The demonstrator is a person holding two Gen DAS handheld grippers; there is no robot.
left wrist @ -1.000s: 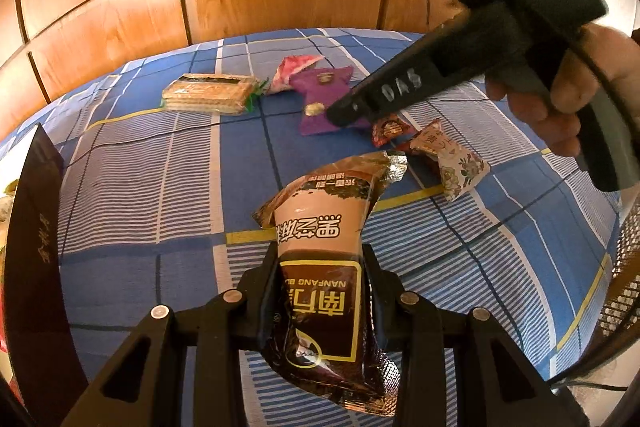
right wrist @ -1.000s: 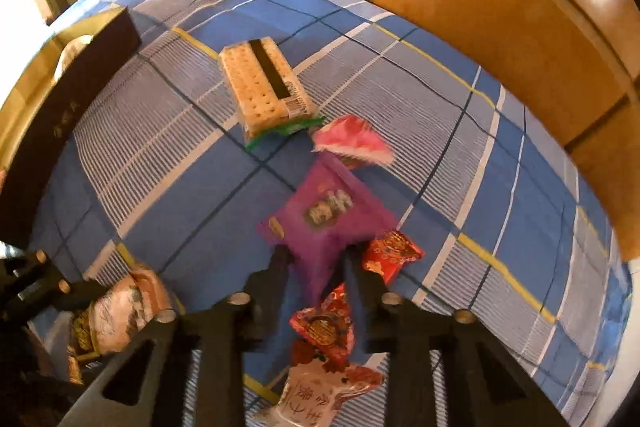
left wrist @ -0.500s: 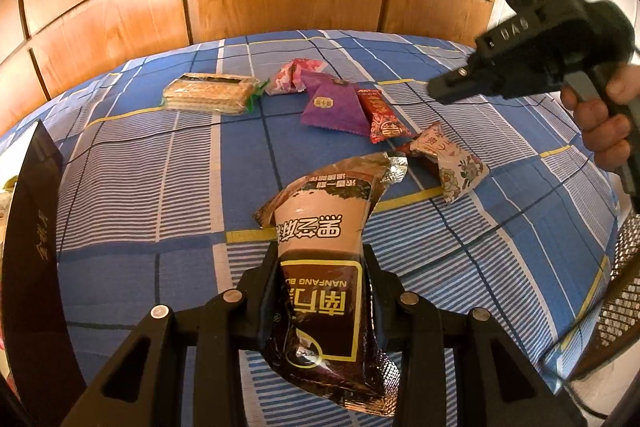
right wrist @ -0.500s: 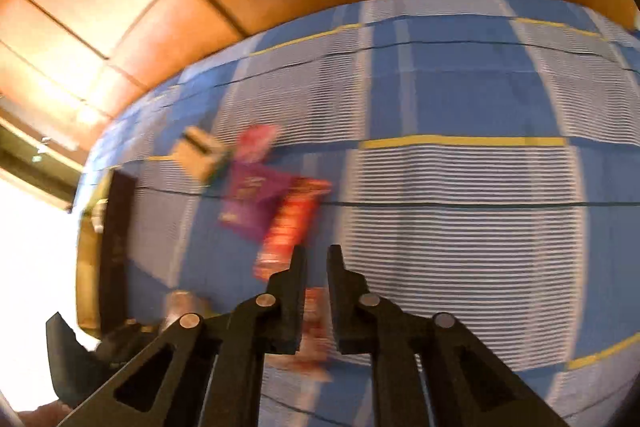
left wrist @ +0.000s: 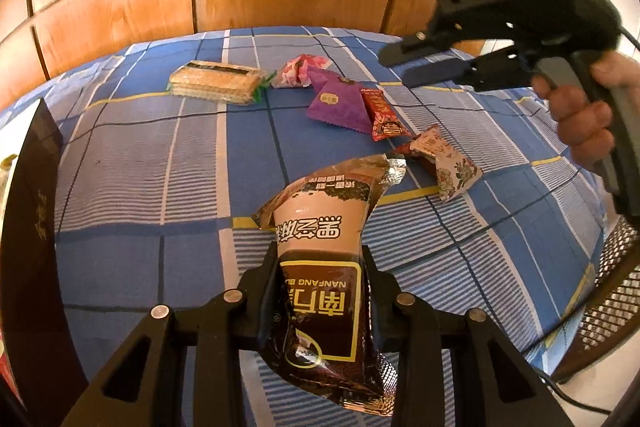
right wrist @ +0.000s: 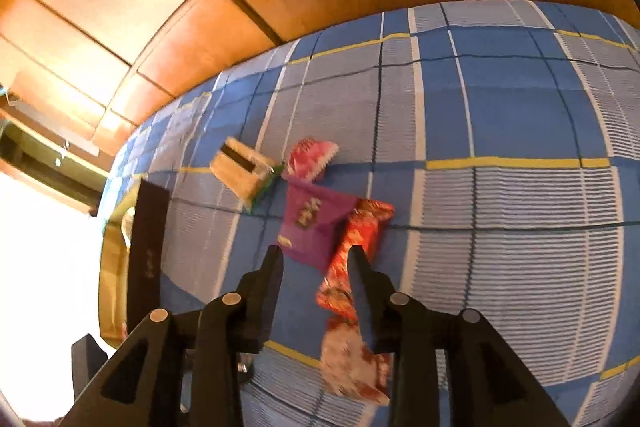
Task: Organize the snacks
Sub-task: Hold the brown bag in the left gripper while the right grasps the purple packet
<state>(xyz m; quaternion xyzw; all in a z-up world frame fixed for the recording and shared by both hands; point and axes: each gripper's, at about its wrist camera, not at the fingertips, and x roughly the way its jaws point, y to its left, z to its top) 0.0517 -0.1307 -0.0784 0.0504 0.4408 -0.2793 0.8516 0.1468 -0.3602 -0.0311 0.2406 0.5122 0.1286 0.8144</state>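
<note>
My left gripper (left wrist: 320,283) pinches the brown snack pouch (left wrist: 324,267), lifted over the blue checked cloth (left wrist: 132,163). My right gripper (right wrist: 316,267) hangs spread and empty above the purple packet (right wrist: 312,227) and red packet (right wrist: 356,247)

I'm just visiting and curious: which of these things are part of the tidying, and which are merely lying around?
Part of the job: brown packet in left gripper; cracker pack; pink packet; purple packet; red packet; floral packet.

Just there: checked cloth; dark box.
</note>
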